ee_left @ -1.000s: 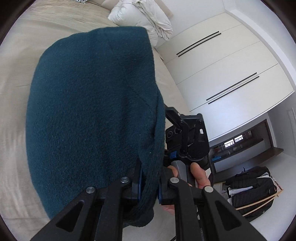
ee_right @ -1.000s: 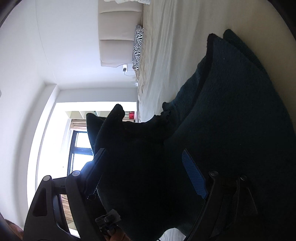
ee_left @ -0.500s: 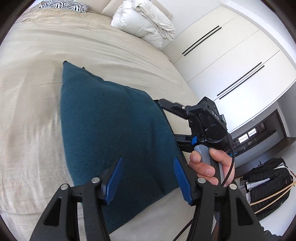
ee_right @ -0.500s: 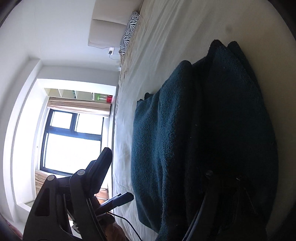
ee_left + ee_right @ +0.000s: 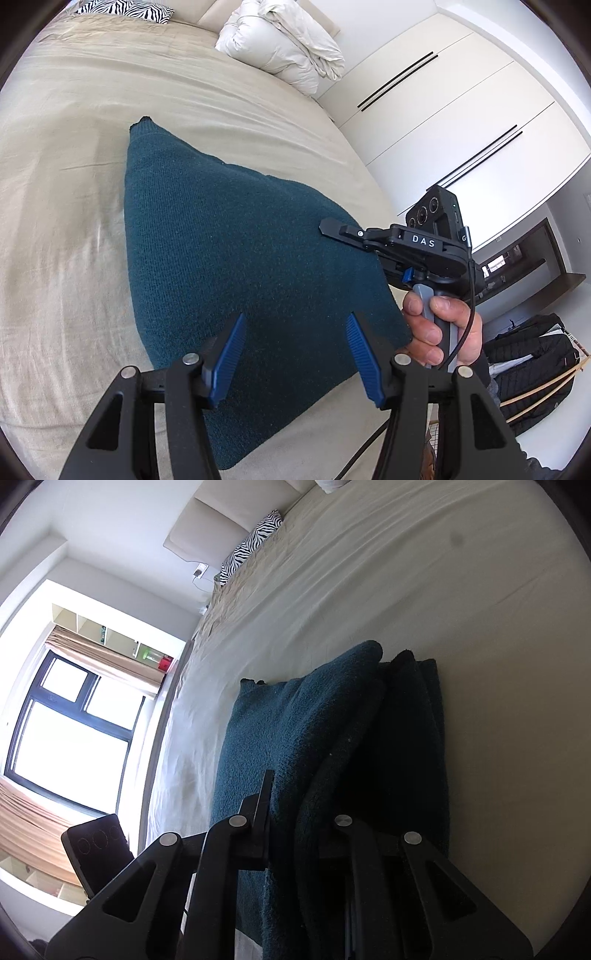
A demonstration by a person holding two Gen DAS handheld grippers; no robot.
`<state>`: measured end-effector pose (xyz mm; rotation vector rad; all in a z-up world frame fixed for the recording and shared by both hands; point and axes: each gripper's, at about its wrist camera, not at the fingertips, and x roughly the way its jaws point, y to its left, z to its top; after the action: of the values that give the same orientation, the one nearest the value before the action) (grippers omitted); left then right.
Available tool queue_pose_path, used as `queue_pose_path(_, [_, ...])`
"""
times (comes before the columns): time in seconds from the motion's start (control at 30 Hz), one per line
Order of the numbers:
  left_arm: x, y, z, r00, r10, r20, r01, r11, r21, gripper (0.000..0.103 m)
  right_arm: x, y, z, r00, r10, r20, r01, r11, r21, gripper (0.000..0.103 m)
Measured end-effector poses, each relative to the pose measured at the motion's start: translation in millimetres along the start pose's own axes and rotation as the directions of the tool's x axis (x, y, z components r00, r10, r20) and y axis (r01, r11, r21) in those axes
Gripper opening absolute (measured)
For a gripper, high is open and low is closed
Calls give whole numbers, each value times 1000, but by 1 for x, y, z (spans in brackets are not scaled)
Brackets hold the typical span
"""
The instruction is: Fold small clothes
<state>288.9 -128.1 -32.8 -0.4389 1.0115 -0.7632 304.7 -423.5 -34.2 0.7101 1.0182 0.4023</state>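
Observation:
A dark teal knit garment (image 5: 229,266) lies folded flat on the beige bed sheet (image 5: 66,184). My left gripper (image 5: 295,332) is open and empty, held just above the garment's near part. My right gripper (image 5: 328,225) shows in the left wrist view at the garment's right edge, held by a hand (image 5: 439,328). In the right wrist view the garment's folded layers (image 5: 306,746) bulge between the right gripper's fingers (image 5: 264,794); the right gripper (image 5: 295,812) is closed on the thick edge. The other finger is hidden in dark cloth.
A white duvet bundle (image 5: 284,48) and a zebra-print pillow (image 5: 125,6) lie at the head of the bed. White wardrobe doors (image 5: 443,122) stand beyond the bed. A dark bag (image 5: 532,365) sits on the floor at right. A window (image 5: 62,731) is left.
My left gripper let go of the garment and opened, then drew back. The garment dropped from a raised bulge to lie folded on the bed. The right gripper stayed at its edge.

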Motion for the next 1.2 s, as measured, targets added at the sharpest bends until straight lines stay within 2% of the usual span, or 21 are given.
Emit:
queue_pose_path(0.07, [7, -4, 1, 1000, 3, -7, -3, 1000, 2, 59, -5, -19, -1, 1000, -23, 2, 23, 999, 36, 13])
queue_pose_path(0.17, [13, -10, 0, 1000, 9, -13, -9, 1000, 17, 59, -17, -51, -7, 1000, -12, 23, 10, 995, 99, 13])
queue_pose_path(0.23, [20, -12, 0, 1000, 20, -21, -19, 999, 30, 59, -12, -72, -11, 1000, -8, 0, 8, 992, 126, 13])
queue_pose_path(0.27, [25, -11, 0, 999, 31, -26, -31, 999, 32, 59, -6, -82, -13, 999, 19, -28, -15, 990, 140, 13])
queue_pose_path(0.33, [37, -7, 0, 998, 50, -41, -48, 998, 32, 59, -6, -97, -18, 997, 75, -20, -70, 980, 188, 12])
queue_pose_path(0.4, [45, -5, -3, 995, 73, -62, -70, 997, 38, 56, -4, -99, -19, 996, 88, -13, -84, 975, 208, 14])
queue_pose_path(0.57, [51, -9, -11, 991, 109, -81, -103, 992, 74, 56, -7, -83, -26, 1000, 20, -6, -18, 978, 207, 17])
queue_pose_path(0.63, [53, -7, -16, 990, 112, -89, -106, 992, 71, 56, -10, -68, -30, 999, -46, 7, 44, 984, 170, 18])
queue_pose_path(0.8, [53, -3, -32, 989, 119, -83, -113, 991, 67, 55, -28, -50, -36, 989, -142, 38, 138, 986, 96, 18])
queue_pose_path(0.93, [54, -7, -41, 987, 145, -73, -138, 986, 96, 55, -21, -73, -32, 991, -135, 12, 133, 984, 119, 18])
queue_pose_path(1.0, [55, -11, -47, 984, 166, -66, -155, 978, 141, 55, -16, -85, -32, 996, -87, 24, 82, 982, 170, 18])
queue_pose_path(1.03, [56, -13, -48, 983, 171, -63, -159, 974, 160, 55, -20, -87, -34, 996, -77, 35, 69, 980, 188, 22])
queue_pose_path(1.07, [57, -13, -49, 983, 172, -62, -159, 973, 167, 55, -24, -90, -37, 994, -100, 46, 89, 977, 191, 31])
queue_pose_path(1.13, [51, -15, -47, 984, 169, -61, -158, 974, 161, 55, -39, -97, -45, 984, -159, 80, 141, 970, 197, 38])
queue_pose_path(1.2, [39, -20, -41, 983, 178, -46, -168, 972, 167, 55, -61, -88, -47, 965, -229, 131, 204, 962, 179, 40])
